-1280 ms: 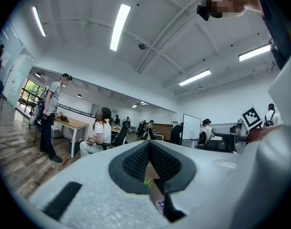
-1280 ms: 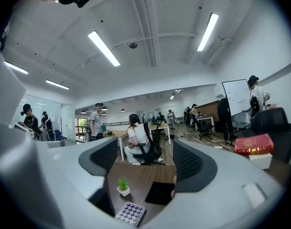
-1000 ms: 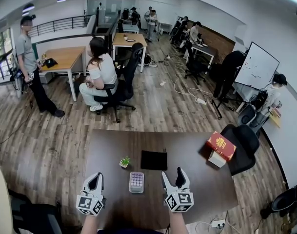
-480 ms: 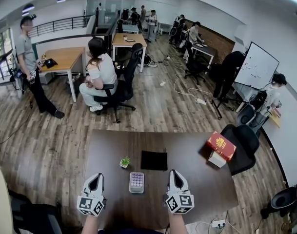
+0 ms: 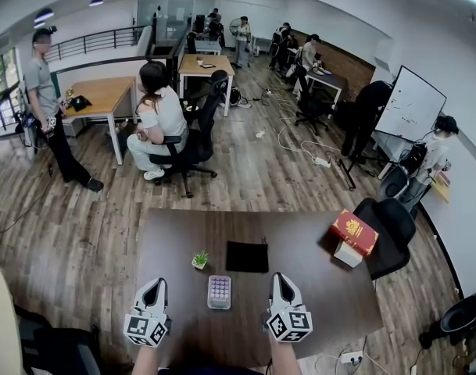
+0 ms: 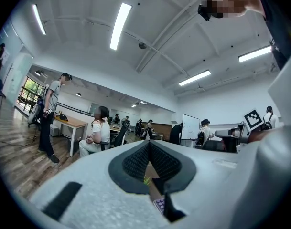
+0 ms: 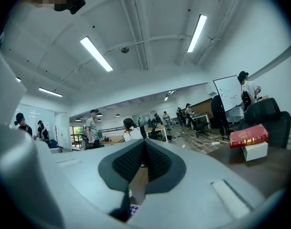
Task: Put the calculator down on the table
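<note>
The small rectangular calculator with pale lilac keys [image 5: 219, 292] lies flat on the dark brown desk [image 5: 323, 287], in the gap between the two tools and touched by neither. It sits just to the right of the left tool [image 5: 155, 284] and a little further to the left of the right tool [image 5: 279, 278], about level with their tips.

Both tools point level across the desk. The right tool's jaws are pressed together with nothing between them, and its own view shows only the desk and a corner of the keys below the pads. The left tool's jaws also meet at the tip and hold nothing.

Beyond the tips are a small green potted plant [image 5: 199, 259] and a flat black pouch [image 5: 247, 256], well clear of the calculator.

The putting-down looks finished. At most, the tools still have to draw away.
</note>
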Tool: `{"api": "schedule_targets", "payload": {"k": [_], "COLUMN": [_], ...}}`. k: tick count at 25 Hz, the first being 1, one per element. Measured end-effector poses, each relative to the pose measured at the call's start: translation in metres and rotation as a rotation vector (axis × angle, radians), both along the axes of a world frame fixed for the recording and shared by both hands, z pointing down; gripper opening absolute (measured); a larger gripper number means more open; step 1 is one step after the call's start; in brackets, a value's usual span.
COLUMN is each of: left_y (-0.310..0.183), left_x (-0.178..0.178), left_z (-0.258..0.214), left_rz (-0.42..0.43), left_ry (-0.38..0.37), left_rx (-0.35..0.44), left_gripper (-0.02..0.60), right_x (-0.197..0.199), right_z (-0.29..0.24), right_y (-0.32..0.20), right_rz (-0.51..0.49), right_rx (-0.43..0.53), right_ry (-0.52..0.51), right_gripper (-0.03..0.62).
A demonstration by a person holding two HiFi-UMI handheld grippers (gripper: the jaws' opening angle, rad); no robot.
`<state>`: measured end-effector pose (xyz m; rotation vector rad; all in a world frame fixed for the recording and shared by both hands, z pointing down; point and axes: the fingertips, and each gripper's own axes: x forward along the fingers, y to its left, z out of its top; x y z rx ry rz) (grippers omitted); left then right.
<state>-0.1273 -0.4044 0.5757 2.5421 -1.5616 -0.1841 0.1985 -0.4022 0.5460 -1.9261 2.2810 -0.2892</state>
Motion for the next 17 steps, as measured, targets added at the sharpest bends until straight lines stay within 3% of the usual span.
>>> {"api": "schedule_targets", "payload": {"k": [17], "left_y": [0.0036], "left_x": [-0.0026], "left_z": [0.0025], "left_rz": [-0.010], "left_ry": [0.007], "left_rx": [-0.013], "left_gripper": [-0.005], "right_x": [-0.0041], "right_z": [-0.0028], "right_y": [0.0028], "right_rz": [-0.024], "right_rx": [0.005], "right_ry": [0.008], "right_gripper": [0.011]}}
